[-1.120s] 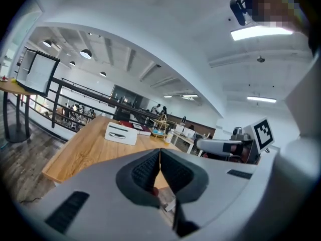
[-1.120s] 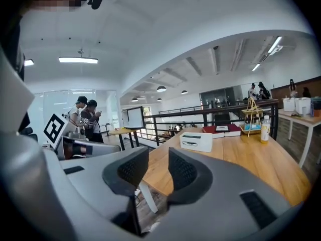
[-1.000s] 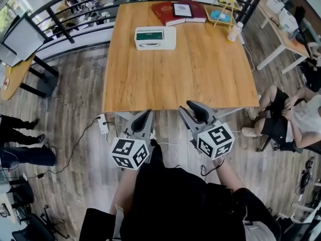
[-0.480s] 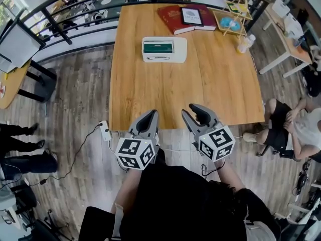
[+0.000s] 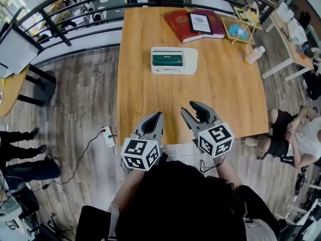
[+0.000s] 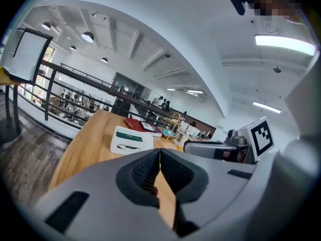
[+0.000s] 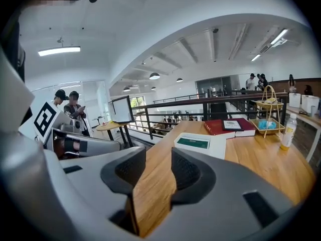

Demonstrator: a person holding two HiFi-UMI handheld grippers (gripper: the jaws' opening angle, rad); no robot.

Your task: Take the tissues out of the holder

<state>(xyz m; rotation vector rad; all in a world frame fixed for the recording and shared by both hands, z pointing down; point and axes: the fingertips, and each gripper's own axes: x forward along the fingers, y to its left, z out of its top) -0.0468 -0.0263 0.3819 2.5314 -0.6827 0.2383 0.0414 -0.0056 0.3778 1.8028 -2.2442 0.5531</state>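
Note:
The white tissue holder [image 5: 174, 60] lies on the wooden table [image 5: 145, 94], with a green tissue pack showing through its top. It also shows in the left gripper view [image 6: 131, 139] and in the right gripper view [image 7: 200, 144]. Both grippers hang over the table's near edge, well short of the holder. My left gripper [image 5: 156, 116] [image 6: 159, 152] is shut, tips touching, with nothing in it. My right gripper [image 5: 191, 108] [image 7: 158, 157] is open; its jaws have just been opening, and only bare table shows between them.
Red books with a tablet [image 5: 195, 23] on top, a wire basket [image 5: 241, 26] and a bottle [image 5: 255, 54] stand at the table's far right. A railing [image 5: 75, 29] runs behind the table. A person [image 5: 296, 139] sits at the right. A power strip [image 5: 109, 136] lies on the floor.
Both grippers have moved forward from in front of the table to above its near edge. The right jaws stand a little wider than before.

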